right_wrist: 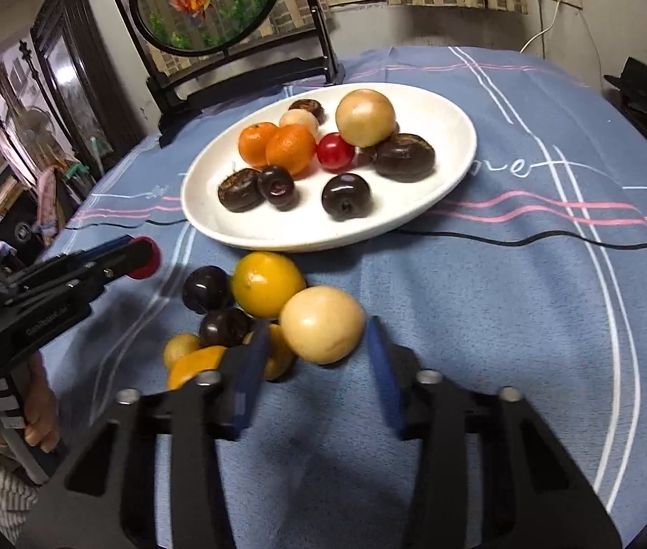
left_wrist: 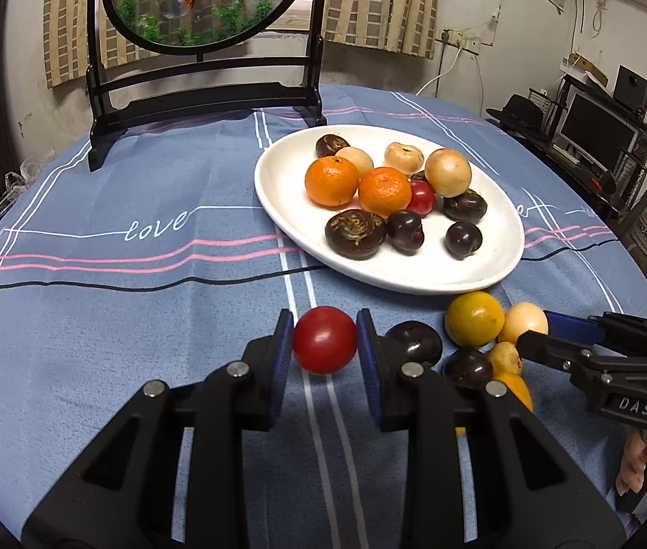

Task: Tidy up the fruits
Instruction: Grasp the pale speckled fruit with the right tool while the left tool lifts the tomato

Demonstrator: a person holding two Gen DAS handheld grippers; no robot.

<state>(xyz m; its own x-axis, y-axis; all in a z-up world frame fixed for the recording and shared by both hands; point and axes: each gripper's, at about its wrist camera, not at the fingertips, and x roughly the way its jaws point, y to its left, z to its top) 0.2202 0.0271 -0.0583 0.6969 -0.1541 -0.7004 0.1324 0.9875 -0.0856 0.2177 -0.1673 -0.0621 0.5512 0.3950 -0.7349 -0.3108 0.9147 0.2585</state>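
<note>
Fruits: left gripper clamps red tomato | right gripper unclosed around pale fruit | tablecloth reads "love"

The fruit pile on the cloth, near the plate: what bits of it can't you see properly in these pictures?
- Left wrist view: the orange fruit is mostly behind the left gripper, which is shut on the red tomato.
- Right wrist view: the yellow fruit low in the pile hides behind the right gripper finger and the pale round fruit.
- Right wrist view: whether the pads touch that pale fruit is unclear; they look blurred.
- Both views: undersides of the fruits in the white plate.
</note>
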